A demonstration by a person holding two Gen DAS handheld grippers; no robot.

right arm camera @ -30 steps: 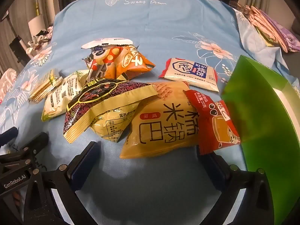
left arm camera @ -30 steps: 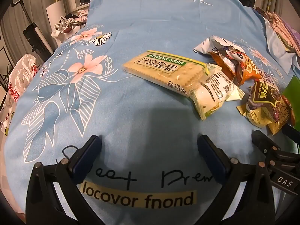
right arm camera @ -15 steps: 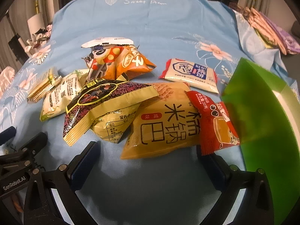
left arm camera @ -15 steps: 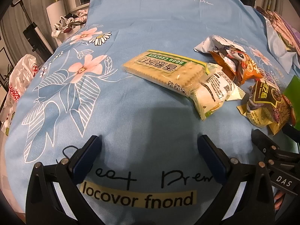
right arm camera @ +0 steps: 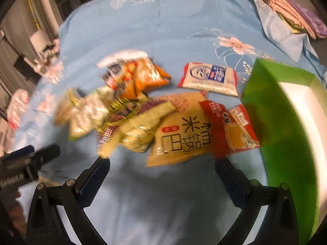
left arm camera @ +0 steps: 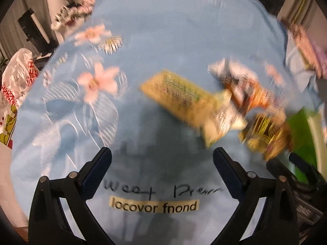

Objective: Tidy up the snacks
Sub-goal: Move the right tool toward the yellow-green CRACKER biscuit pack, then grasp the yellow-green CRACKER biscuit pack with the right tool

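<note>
Several snack packs lie on a blue flowered sheet [right arm camera: 143,30]. In the right wrist view a yellow rice-crust bag [right arm camera: 179,134] sits just ahead of my right gripper [right arm camera: 161,163], which is open and empty. A red pack [right arm camera: 233,128] leans against the green box [right arm camera: 280,126]. A dark purple and yellow pack [right arm camera: 130,118], an orange bag [right arm camera: 141,75] and a white and red pack [right arm camera: 210,77] lie farther off. In the blurred left wrist view a cracker pack [left arm camera: 179,94] lies ahead of my open, empty left gripper [left arm camera: 162,155].
The green box [left arm camera: 304,134] with a white inside stands at the right. Folded cloths [right arm camera: 294,14] lie at the far right of the bed. A white plastic bag [left arm camera: 16,85] and dark furniture sit past the bed's left edge. The other gripper's body [right arm camera: 28,163] shows at the left.
Both cameras now move, so both views are blurred. Both grippers have pulled up and back a little, and the snacks look smaller. Both stay open and no snack has moved.
</note>
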